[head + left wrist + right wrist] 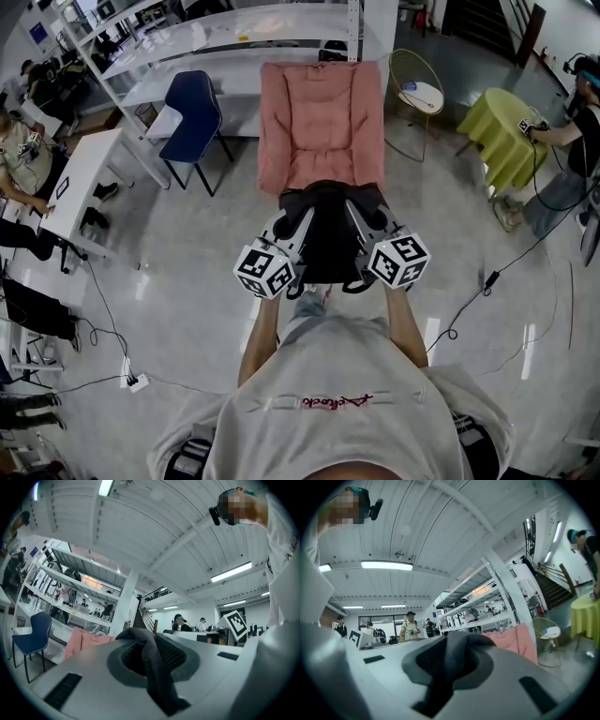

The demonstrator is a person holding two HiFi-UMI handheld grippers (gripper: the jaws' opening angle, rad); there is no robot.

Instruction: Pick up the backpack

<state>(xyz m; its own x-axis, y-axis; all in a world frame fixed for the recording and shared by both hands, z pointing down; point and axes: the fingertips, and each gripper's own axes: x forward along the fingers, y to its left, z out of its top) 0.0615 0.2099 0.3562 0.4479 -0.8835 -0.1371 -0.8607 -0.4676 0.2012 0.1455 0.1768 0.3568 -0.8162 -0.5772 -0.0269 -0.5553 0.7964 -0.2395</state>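
Observation:
The black backpack (328, 239) hangs in front of me, off the pink armchair (322, 117) behind it. My left gripper (292, 227) holds it on the left side and my right gripper (367, 221) on the right. In the left gripper view a dark grey strap (152, 658) runs between the jaws, which are shut on it. In the right gripper view the jaws pinch a similar grey strap (457, 656). Both grippers point roughly level, towards the armchair.
A blue chair (192, 112) stands to the armchair's left, a wire chair (417, 89) and a yellow-green covered table (506, 131) to its right. A white desk (84, 173) is at the left. Cables (487, 281) lie on the floor. People stand around the edges.

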